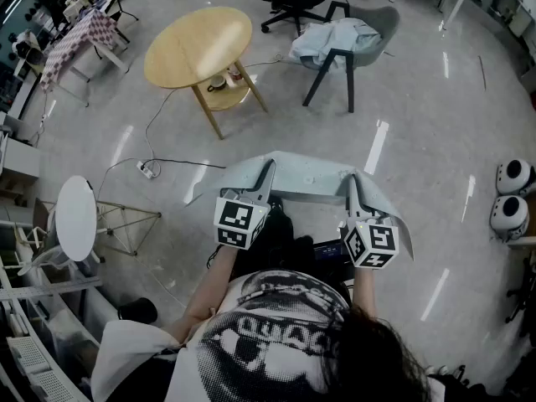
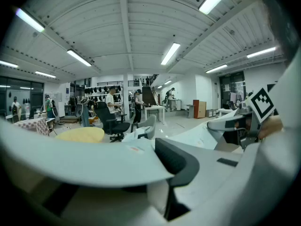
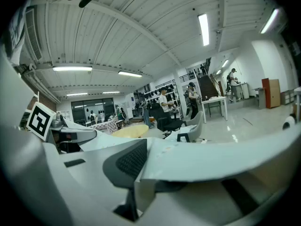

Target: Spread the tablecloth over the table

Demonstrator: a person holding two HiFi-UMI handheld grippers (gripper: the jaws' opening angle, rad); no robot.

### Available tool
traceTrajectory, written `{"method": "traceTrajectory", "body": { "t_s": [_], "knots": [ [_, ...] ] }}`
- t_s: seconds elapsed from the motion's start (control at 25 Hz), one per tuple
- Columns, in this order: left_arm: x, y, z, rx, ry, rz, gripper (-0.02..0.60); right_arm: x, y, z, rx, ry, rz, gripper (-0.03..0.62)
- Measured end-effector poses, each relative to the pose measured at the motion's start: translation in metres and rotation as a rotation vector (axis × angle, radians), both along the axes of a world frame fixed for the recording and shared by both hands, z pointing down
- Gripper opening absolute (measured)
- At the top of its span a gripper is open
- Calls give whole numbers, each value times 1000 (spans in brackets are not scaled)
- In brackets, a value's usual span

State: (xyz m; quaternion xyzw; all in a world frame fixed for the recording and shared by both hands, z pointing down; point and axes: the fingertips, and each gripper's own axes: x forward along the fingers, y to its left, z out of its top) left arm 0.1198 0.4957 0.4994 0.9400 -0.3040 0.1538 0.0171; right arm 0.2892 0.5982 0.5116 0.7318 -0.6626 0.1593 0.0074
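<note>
A pale blue tablecloth [image 1: 306, 174] hangs stretched between my two grippers in front of me, above the floor. My left gripper [image 1: 266, 174] is shut on the cloth's left part, and my right gripper [image 1: 352, 182] is shut on its right part. In the left gripper view the tablecloth [image 2: 94, 159] lies clamped between the jaws of the left gripper [image 2: 160, 173]. The right gripper view shows the same: the tablecloth [image 3: 225, 159] is pinched in the right gripper [image 3: 141, 173]. The round wooden table [image 1: 197, 44] stands some way ahead and to the left, apart from the cloth.
A grey chair [image 1: 356, 48] with a pale garment [image 1: 335, 38] on it stands ahead to the right. A power strip [image 1: 147, 170] and cable lie on the floor by the table. At the left stands a small white round table [image 1: 75, 218]; two white round objects [image 1: 512, 193] sit at the right.
</note>
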Motion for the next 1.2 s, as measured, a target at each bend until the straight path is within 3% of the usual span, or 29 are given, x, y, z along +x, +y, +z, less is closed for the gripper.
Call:
{"method": "traceTrajectory", "body": {
  "t_s": [0.48, 0.68, 1.2],
  "knots": [
    [-24, -8, -6, 7, -18, -57, 55, -18, -16, 1, 17, -100, -57, 48],
    [-40, -22, -5, -7, -18, -90, 55, -32, -37, -1, 10, -84, -99, 48],
    [-129, -124, 5, -31, -18, -130, 55, -117, -148, 3, -31, -91, -149, 48]
  ]
}}
